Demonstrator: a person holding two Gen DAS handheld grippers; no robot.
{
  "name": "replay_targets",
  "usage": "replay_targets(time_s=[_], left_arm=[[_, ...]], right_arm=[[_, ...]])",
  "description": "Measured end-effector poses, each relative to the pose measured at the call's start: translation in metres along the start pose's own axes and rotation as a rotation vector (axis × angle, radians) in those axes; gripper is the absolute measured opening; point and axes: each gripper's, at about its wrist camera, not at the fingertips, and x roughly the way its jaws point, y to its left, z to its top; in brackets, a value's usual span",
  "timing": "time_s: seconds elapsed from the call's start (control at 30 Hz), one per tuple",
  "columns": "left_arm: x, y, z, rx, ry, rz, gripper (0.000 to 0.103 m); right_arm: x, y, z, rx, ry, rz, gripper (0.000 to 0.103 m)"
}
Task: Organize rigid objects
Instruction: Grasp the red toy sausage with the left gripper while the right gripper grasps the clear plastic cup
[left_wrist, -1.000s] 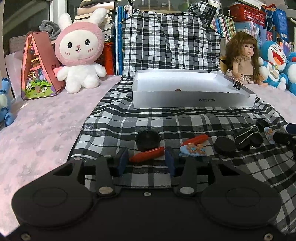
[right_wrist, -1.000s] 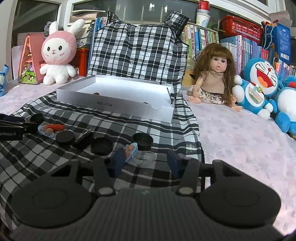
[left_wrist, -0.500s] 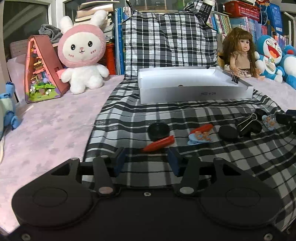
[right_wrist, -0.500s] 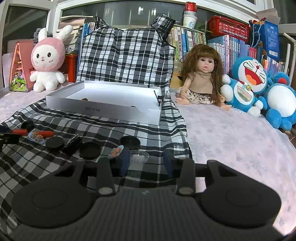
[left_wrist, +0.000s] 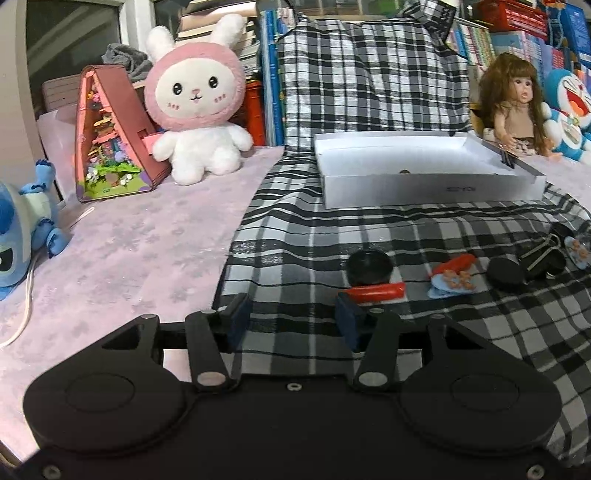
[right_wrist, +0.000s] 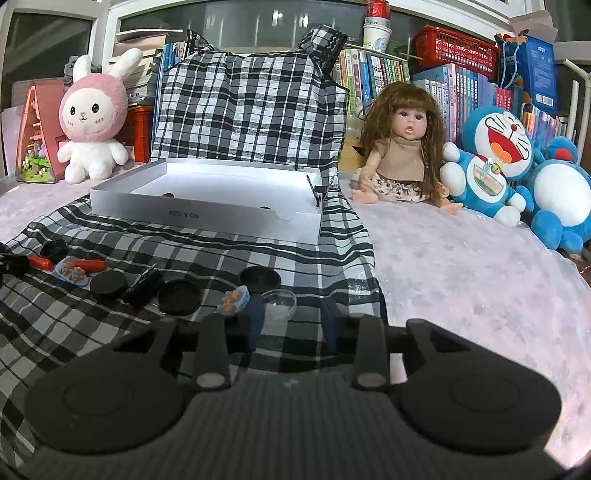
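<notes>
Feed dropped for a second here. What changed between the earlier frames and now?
The left gripper slid off the red stick, which now lies past its right finger; its jaws are open and empty. The right gripper has just been closing around the clear dome, without gripping it yet. The white box, black caps and the clip stayed put.
</notes>
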Motion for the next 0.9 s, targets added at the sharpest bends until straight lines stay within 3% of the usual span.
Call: replay_targets(time_s=[0.4,0.9], left_arm=[[-0.018,-0.024,0.002,0.028,-0.052,-0.075,0.067],[-0.004,-0.037,-0.005,0.014,-0.036,-0.093,0.063]], right_arm=[[0.004,0.003,0.0,0.004,0.012,0.007,0.042],[0.008,0.009,0.001,-0.006,0.016,0.005,0.051]])
